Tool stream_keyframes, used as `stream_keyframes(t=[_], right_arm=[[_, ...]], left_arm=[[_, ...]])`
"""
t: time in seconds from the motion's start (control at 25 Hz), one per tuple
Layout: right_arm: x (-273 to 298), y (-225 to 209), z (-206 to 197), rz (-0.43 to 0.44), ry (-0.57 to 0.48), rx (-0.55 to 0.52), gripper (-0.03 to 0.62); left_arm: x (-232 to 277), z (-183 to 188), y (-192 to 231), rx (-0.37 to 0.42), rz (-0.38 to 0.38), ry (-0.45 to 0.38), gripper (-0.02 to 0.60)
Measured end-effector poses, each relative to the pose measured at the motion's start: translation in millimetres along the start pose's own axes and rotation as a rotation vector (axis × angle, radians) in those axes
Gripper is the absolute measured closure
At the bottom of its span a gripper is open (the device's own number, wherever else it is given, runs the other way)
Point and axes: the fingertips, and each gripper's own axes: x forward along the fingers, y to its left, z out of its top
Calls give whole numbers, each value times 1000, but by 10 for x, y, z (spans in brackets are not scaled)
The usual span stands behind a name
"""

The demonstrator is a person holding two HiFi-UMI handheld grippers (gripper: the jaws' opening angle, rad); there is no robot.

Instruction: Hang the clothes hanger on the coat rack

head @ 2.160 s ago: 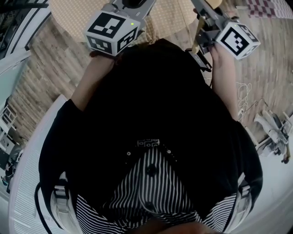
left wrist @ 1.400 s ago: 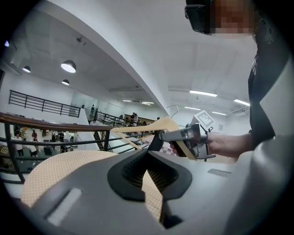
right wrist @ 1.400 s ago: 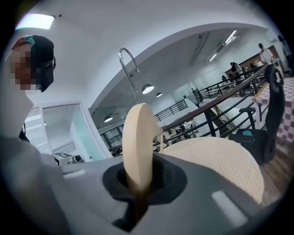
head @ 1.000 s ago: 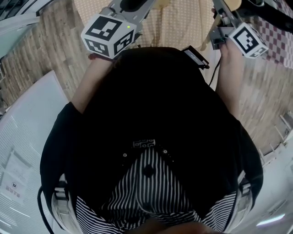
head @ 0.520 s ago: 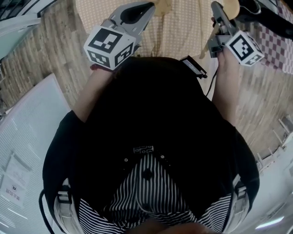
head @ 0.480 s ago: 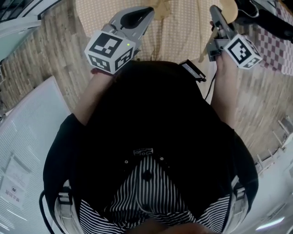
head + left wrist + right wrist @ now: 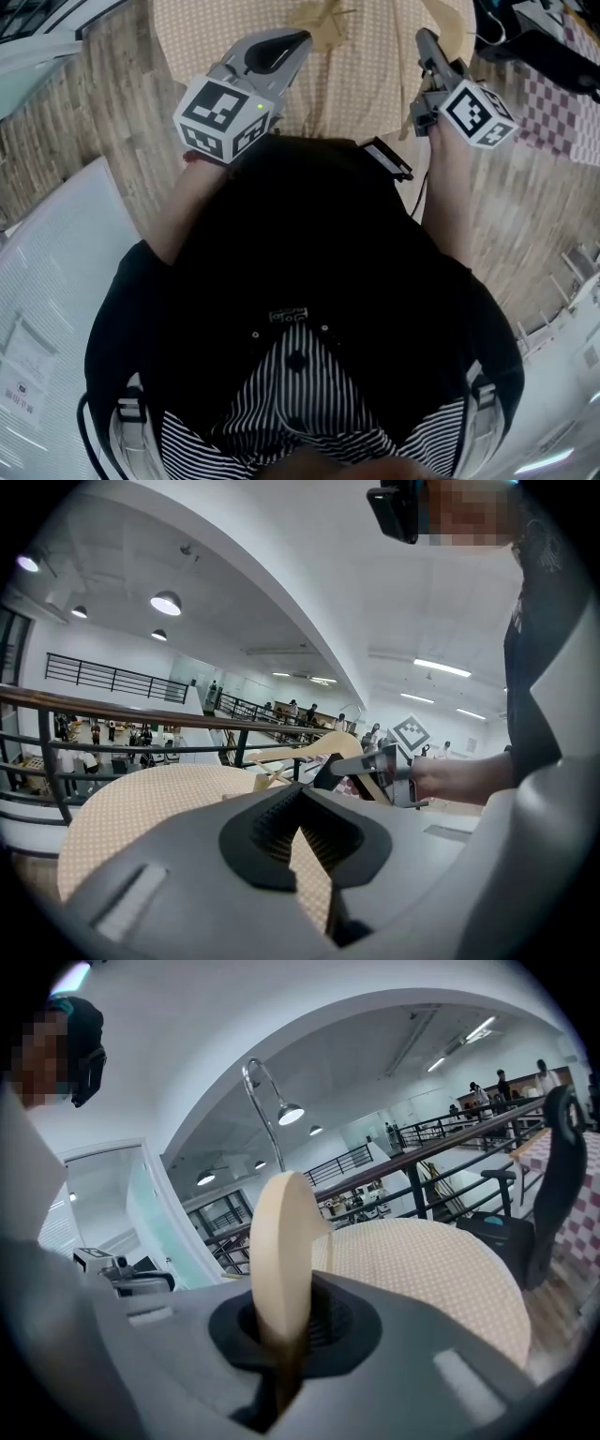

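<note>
My right gripper [image 7: 424, 39] is shut on one end of a pale wooden clothes hanger [image 7: 279, 1241]. The hanger's metal hook [image 7: 262, 1101] curves up above the jaws. In the head view the hanger's wooden body [image 7: 328, 17] lies across the top, over the dotted table. The left gripper [image 7: 302, 37] is beside it at the left, fingertips together, with nothing in them. In the left gripper view the hanger [image 7: 300, 752] stretches ahead to the right gripper [image 7: 370, 761]. I cannot pick out a coat rack in any view.
A round table with a cream dotted cloth [image 7: 375, 66] stands right in front of me on the wood floor. A black chair [image 7: 558, 1166] and a checked cloth [image 7: 553, 103] are at the right. A dark railing [image 7: 141, 719] runs behind the table.
Both grippers have come lower, the right one more, with the hanger still in it. More of the hanger and the dotted table now shows at the top of the head view.
</note>
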Motion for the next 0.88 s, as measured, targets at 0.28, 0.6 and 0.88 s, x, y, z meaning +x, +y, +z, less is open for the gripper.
stream_keyframes(t=[0.28, 0.6, 0.88], right_arm=[[91, -278, -113, -29, 39, -33, 592], [347, -490, -273, -50, 76, -85, 592], [593, -482, -569, -95, 153, -133, 592]], left_arm=[[25, -85, -17, -13, 32, 21, 584], [43, -126, 34, -14, 72, 36, 584], [-81, -207, 93, -37, 98, 49, 584]])
